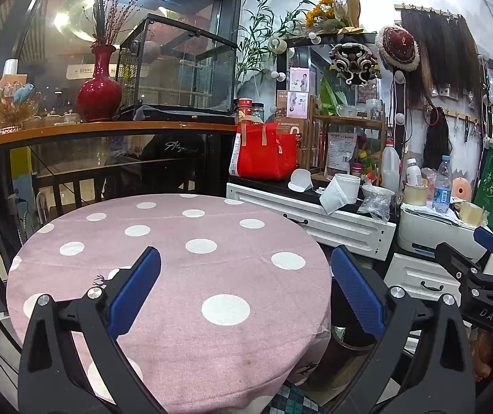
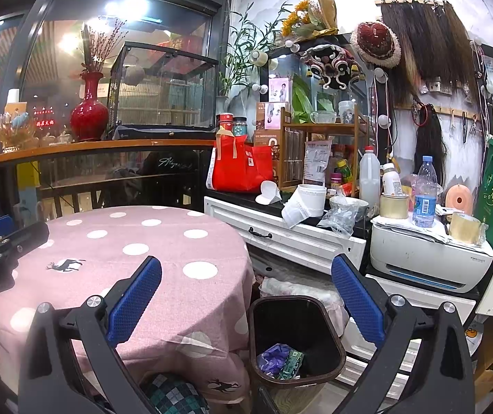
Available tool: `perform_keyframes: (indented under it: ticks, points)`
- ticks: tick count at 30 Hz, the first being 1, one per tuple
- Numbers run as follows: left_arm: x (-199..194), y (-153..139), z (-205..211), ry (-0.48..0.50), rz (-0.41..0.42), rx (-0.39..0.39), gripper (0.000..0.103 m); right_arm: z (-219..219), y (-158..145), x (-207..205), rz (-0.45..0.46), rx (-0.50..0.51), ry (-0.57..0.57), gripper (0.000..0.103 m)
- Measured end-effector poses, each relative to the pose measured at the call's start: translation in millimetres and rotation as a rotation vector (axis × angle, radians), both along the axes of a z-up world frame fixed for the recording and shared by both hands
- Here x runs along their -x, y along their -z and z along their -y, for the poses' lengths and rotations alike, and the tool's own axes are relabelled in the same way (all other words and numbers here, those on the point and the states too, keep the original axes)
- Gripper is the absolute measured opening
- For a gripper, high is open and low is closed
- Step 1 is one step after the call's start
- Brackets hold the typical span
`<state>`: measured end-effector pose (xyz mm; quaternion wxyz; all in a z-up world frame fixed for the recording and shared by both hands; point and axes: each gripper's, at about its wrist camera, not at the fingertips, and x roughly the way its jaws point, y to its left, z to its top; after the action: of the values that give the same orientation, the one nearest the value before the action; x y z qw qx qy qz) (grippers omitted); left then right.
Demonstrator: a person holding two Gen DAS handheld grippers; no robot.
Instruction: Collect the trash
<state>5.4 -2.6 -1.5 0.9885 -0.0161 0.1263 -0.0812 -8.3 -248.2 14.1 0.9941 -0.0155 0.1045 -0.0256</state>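
A dark trash bin stands on the floor right of the round table. Inside it lie a purple wrapper and a green wrapper. My right gripper is open and empty, hovering above the bin's near rim. My left gripper is open and empty over the pink polka-dot tablecloth. The bin's rim shows partly in the left wrist view, below the table edge. The right gripper also shows in the left wrist view.
A white cabinet right of the table carries a red bag, a paper roll, crumpled plastic and bottles. A white printer stands further right. A checkered stool cushion sits under the table's near edge.
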Motion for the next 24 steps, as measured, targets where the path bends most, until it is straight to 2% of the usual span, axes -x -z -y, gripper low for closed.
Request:
perform_keyframes:
  ticks: [6, 17, 24]
  points:
    - [-3, 0, 4, 0.006, -0.023, -0.016, 0.097, 0, 0, 0, -0.003, -0.001, 0.000, 0.097]
    - [-5, 5, 11, -0.042, -0.025, -0.062, 0.097, 4, 4, -2, -0.016, -0.003, -0.001, 0.097]
    - [-9, 6, 12, -0.034, -0.048, -0.063, 0.097, 8, 4, -3, -0.018, -0.013, 0.003, 0.097]
